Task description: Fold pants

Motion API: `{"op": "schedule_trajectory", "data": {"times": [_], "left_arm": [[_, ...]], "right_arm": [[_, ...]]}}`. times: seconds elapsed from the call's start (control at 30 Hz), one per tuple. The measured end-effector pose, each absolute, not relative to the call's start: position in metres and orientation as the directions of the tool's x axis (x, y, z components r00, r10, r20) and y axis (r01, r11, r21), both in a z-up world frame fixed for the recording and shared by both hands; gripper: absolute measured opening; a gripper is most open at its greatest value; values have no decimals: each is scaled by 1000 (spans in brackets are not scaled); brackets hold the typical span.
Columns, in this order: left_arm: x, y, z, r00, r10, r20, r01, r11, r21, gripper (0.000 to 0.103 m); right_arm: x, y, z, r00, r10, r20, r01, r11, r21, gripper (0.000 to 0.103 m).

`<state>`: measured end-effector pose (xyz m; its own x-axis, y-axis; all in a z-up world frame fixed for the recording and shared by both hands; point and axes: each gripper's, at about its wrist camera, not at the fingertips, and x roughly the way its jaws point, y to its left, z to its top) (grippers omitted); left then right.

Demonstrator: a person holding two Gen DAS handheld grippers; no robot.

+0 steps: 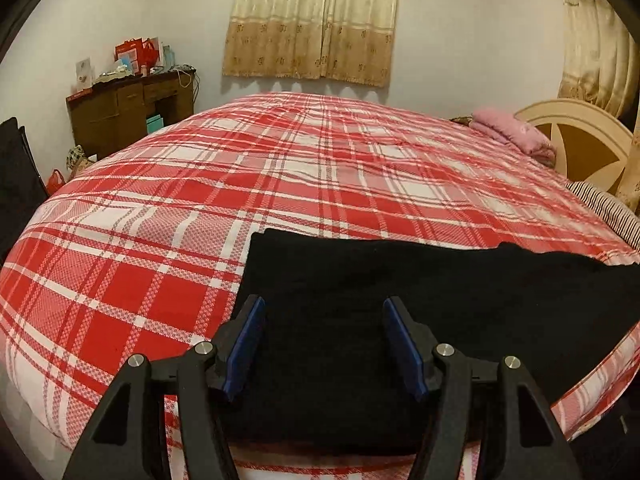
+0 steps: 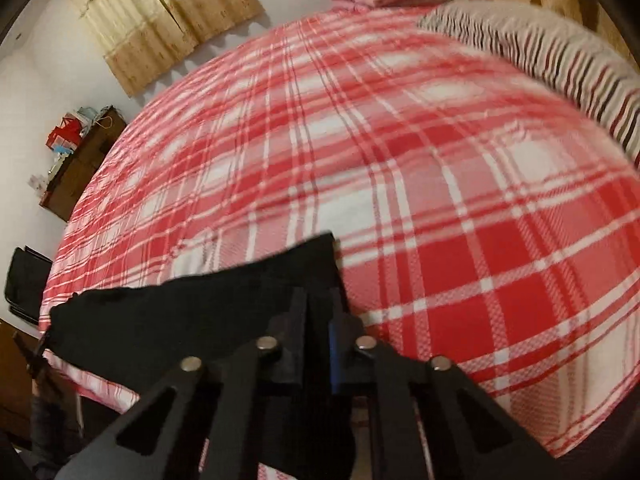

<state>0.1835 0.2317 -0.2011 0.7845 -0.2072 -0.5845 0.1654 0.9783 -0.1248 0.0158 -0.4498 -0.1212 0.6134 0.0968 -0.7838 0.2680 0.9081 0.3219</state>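
Observation:
Black pants (image 1: pixel 360 280) lie flat along the near edge of a bed with a red and white plaid cover (image 1: pixel 280 168). My left gripper (image 1: pixel 323 312) is open, its blue pads (image 1: pixel 248 340) spread above the left part of the pants, holding nothing. In the right wrist view my right gripper (image 2: pixel 318 300) is shut on the right end of the pants (image 2: pixel 180 312), pinching black cloth between its fingers. The rest of the pants stretches left from it along the bed edge. That view is blurred.
A folded pink blanket (image 1: pixel 512 132) and a striped pillow (image 2: pixel 540 52) lie at the head of the bed by a cream headboard (image 1: pixel 580 136). A brown desk (image 1: pixel 128 116) with clutter stands by the far wall. A black chair (image 1: pixel 16 184) stands at the left.

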Motion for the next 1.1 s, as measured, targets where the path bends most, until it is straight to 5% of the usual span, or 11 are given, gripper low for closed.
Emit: {"op": "schedule_trajectory", "data": {"times": [0.2,0.33,0.4,0.47,0.5,0.57,0.73,1.03,1.1], "left_arm": [[176,234,-204,800,-207,-563,163,978,-127,63],[173,238,-201,814,-181,-552,138,983,-119,63],[171,244,-199,821,-145,-553,106,989,-101,63],[167,254,-196,830,-128,-543,83,991,-107,63],[166,258,-195,833,-115,-541,70,992,-103,63],[168,264,-193,837,-107,-537,58,993,-107,63],[181,259,-188,832,-112,-544,66,992,-103,63],[222,248,-202,743,-142,-654,91,990,-111,62],[221,245,-204,727,-172,-664,110,985,-134,53]], "right_arm": [[11,-435,-86,733,4,-680,220,945,242,9],[25,-443,-110,677,-98,-729,306,939,158,13],[27,-447,-126,619,-164,-768,351,933,84,37],[19,-457,-133,595,-169,-785,387,917,96,48],[14,-463,-132,609,-149,-779,389,912,130,64],[3,-467,-123,633,-177,-754,414,900,137,75],[-10,-447,-99,688,-208,-695,390,914,112,75],[24,-325,-89,767,-56,-639,117,992,54,75],[32,-293,-95,768,-13,-640,42,999,29,75]]}}
